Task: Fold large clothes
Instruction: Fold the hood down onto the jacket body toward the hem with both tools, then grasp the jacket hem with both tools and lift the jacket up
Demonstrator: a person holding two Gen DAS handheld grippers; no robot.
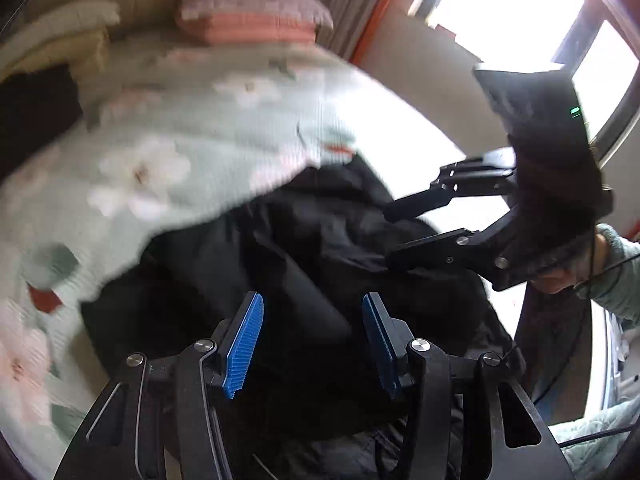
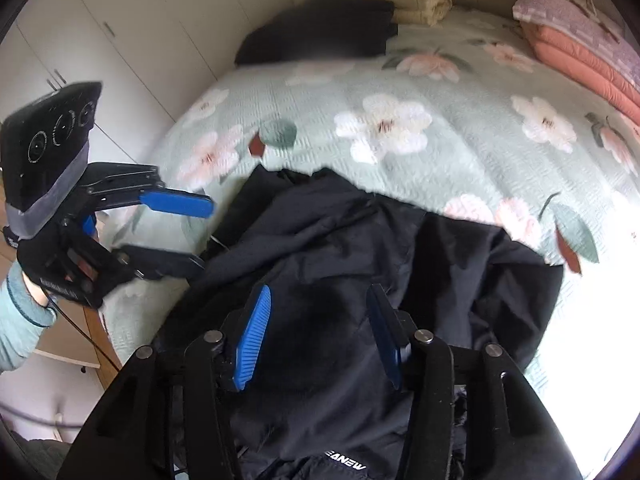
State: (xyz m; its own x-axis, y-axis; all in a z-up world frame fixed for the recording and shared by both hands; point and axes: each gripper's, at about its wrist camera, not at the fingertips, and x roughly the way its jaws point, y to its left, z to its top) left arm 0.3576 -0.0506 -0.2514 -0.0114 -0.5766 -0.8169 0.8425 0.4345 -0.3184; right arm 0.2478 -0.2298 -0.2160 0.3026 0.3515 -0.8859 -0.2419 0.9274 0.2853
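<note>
1. Black jacket (image 2: 360, 280) lies rumpled on the floral bedspread (image 2: 400, 128), lower centre of the right wrist view; white lettering shows at its near edge, bottom of frame.
2. Left gripper (image 1: 312, 340): jaws apart at a middling width, nothing between the blue pads, jacket below them.
3. Right gripper (image 2: 316, 340): same, parted and empty, hovering over dark cloth.
4. Judgement: garment is not yet spread flat; a fresh hold comes next.
5. To do it well: each gripper takes a single layer at an outer edge, well apart, then draws outward to flatten before folding.
6. Risk: pinching bunched layers, or catching the bedspread underneath.
7. Folded blankets (image 2: 580, 40) upper right, clear of work.
</note>
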